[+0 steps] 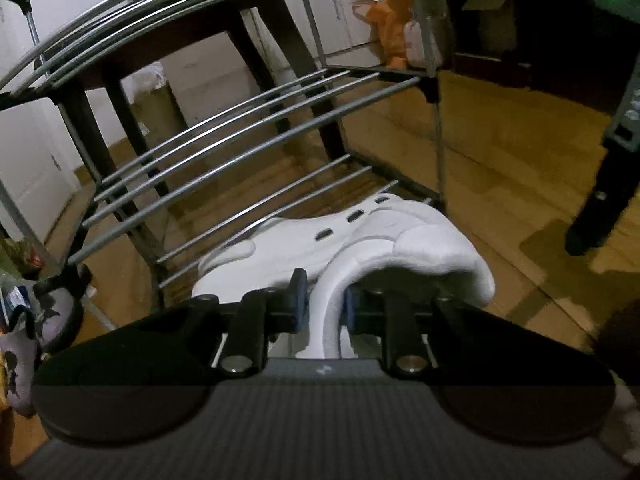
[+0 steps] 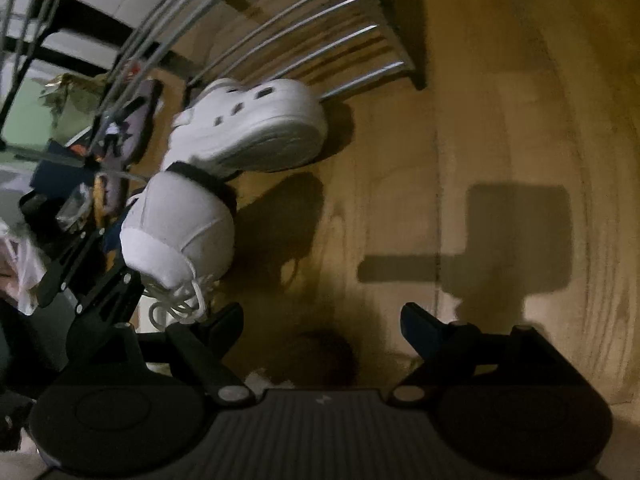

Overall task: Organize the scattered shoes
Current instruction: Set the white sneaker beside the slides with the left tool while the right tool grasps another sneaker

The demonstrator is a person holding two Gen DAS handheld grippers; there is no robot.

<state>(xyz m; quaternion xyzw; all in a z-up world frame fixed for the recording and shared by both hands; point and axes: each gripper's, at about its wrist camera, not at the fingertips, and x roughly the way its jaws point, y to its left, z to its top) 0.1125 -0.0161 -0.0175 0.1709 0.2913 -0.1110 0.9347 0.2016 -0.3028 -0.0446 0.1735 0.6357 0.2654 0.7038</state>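
Observation:
My left gripper [image 1: 324, 300] is shut on the padded collar of a white lace-up sneaker [image 1: 432, 248], which hangs lifted off the floor. Just beyond it a white clog [image 1: 288, 240] with oval holes lies at the front of the wire shoe rack's [image 1: 240, 140] lowest tier. In the right wrist view the sneaker [image 2: 180, 232] hangs with its laces dangling, next to the clog [image 2: 256, 128] at the rack [image 2: 340, 12]. My right gripper [image 2: 322, 320] stands open over bare wood floor, nothing between its fingers; it also shows at the right edge of the left view as a dark gripper [image 1: 608, 184].
The rack's upper tiers hold nothing in view. A dark wooden table [image 1: 168, 48] stands behind the rack, with an orange bag [image 1: 392, 24] beyond. Grey-purple shoes [image 1: 52, 312] and clutter [image 2: 80, 128] lie left of the rack. Wood floor [image 2: 480, 120] spreads to the right.

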